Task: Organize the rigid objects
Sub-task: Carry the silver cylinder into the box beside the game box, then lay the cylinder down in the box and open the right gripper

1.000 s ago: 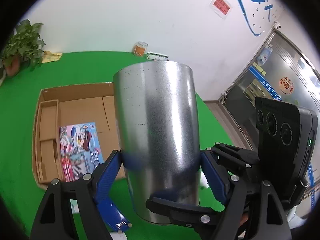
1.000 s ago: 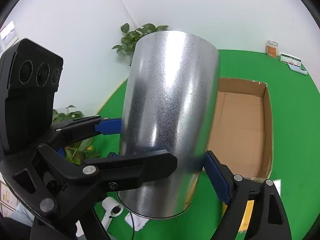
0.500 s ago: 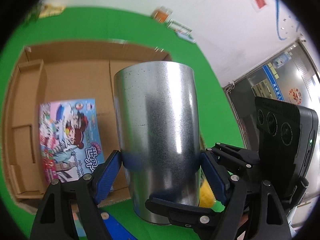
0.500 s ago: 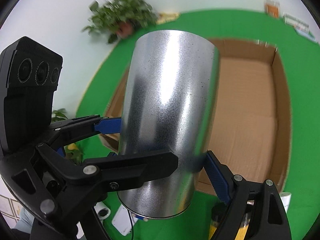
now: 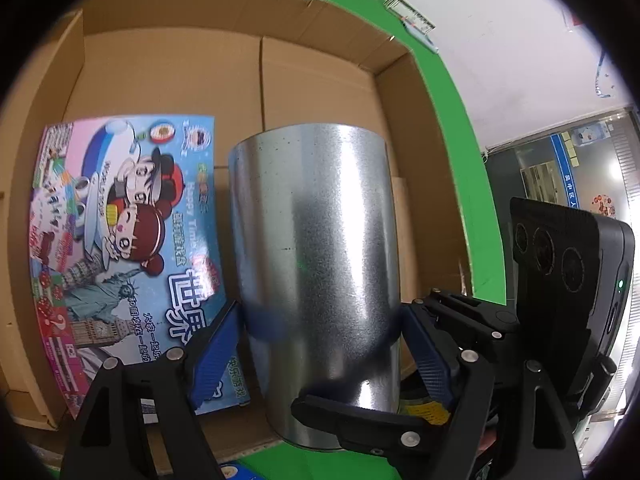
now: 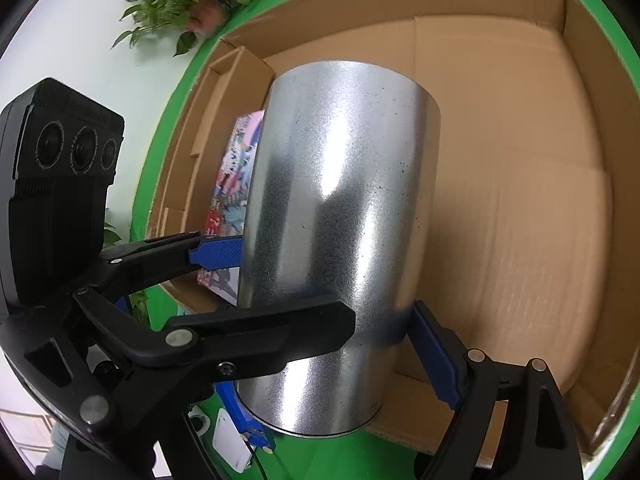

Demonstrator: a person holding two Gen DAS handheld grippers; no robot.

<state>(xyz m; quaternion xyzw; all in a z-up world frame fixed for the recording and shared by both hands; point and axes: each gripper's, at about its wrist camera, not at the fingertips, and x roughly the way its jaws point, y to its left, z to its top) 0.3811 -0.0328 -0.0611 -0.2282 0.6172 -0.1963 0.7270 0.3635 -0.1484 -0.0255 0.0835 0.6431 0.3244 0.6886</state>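
**Ana:** Metal tin fills the middle of both views, pinched from two sides: the left gripper presses its blue pads on the lower wall, and the right gripper clamps it as well.

**Ben:** Where does it sit?

**Ana:** Over the cardboard box, just right of the picture book lying flat at left centre.

**Ben:** So how should it go down?

**Ana:** I'd lower both hands evenly, keep the tin upright, aim for the bare floor at the right of the frame, clear of the book, and release only once the base rests flat.
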